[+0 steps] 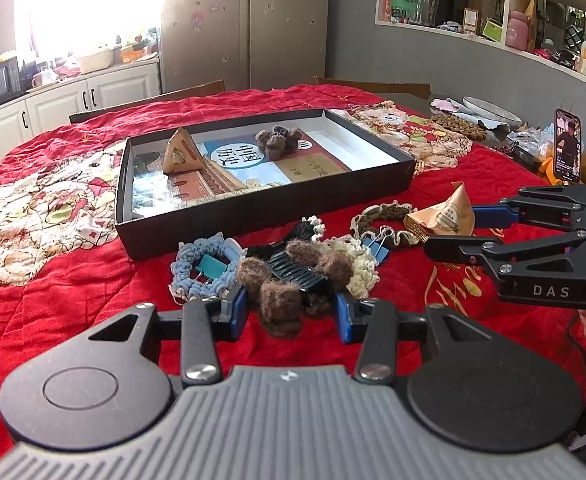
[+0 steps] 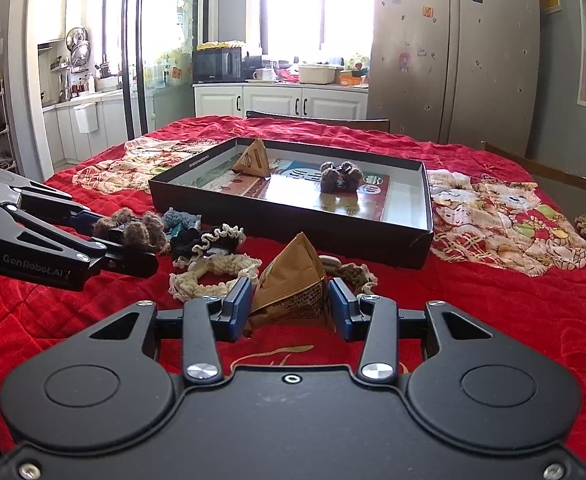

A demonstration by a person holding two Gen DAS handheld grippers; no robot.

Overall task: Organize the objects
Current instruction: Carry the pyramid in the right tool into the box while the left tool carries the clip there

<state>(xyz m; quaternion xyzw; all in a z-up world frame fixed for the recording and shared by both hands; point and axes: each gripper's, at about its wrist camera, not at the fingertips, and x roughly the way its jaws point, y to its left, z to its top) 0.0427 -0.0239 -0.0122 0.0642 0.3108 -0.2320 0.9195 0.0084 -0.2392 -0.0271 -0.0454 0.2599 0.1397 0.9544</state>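
Note:
My left gripper (image 1: pixel 291 312) has its blue pads around a brown fuzzy hair claw clip (image 1: pixel 289 276); it also shows in the right wrist view (image 2: pixel 129 232). My right gripper (image 2: pixel 289 306) has its pads against a tan pyramid snack packet (image 2: pixel 293 284), also seen in the left wrist view (image 1: pixel 443 216). A black shallow box (image 1: pixel 261 216) lies beyond, holding a book, another pyramid packet (image 1: pixel 181 152) and another brown fuzzy clip (image 1: pixel 279 140). A blue scrunchie (image 1: pixel 201 264), cream scrunchie (image 2: pixel 213 276), brown scrunchie (image 1: pixel 385 216) and binder clips lie in a pile before the box.
The table wears a red quilted cloth (image 1: pixel 53 280). A phone on a stand (image 1: pixel 568 146), a plate (image 1: pixel 489 108) and clutter sit at the far right. Chair backs (image 2: pixel 317 120) stand behind the table. Cabinets and a fridge lie beyond.

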